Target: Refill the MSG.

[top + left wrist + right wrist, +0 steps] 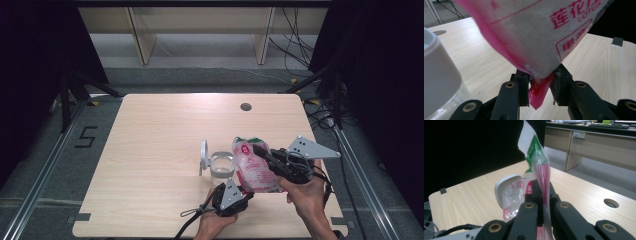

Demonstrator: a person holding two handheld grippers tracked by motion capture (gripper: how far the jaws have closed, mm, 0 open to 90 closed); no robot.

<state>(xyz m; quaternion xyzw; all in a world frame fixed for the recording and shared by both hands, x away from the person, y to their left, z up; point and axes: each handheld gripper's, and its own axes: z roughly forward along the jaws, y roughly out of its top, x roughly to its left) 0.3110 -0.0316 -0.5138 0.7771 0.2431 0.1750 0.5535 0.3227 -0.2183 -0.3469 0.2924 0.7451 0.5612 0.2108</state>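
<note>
- The pink and white plastic bag [254, 167] is held up off the wooden surface [150, 150], at about five o'clock from the surface's middle, between the two claws.
- In the left gripper view the bag [534, 35] carries red print: Chinese characters over the Latin word "LOTUS", with a boxed block of more characters below it, cut off by the frame edge.
- The left claw [540, 86] has its jaws around the bag's pink bottom corner; the pads look pressed on the seam, and the jaws have no earlier state I can speak for.
- In the high view the left claw [245, 192] sits at six o'clock of the bag.
- The right claw [541, 195] is clenched on the bag's upper edge, where green and red stripes run up the crumpled plastic [537, 162]; small red print lower down is too blurred to read.
- A clear jar [221, 167] with its white lid [203, 155] hinged open stands just beside the bag, at its nine o'clock.
- On the floor at about nine o'clock of the surface, a taped "5" [86, 136] is legible.
</note>
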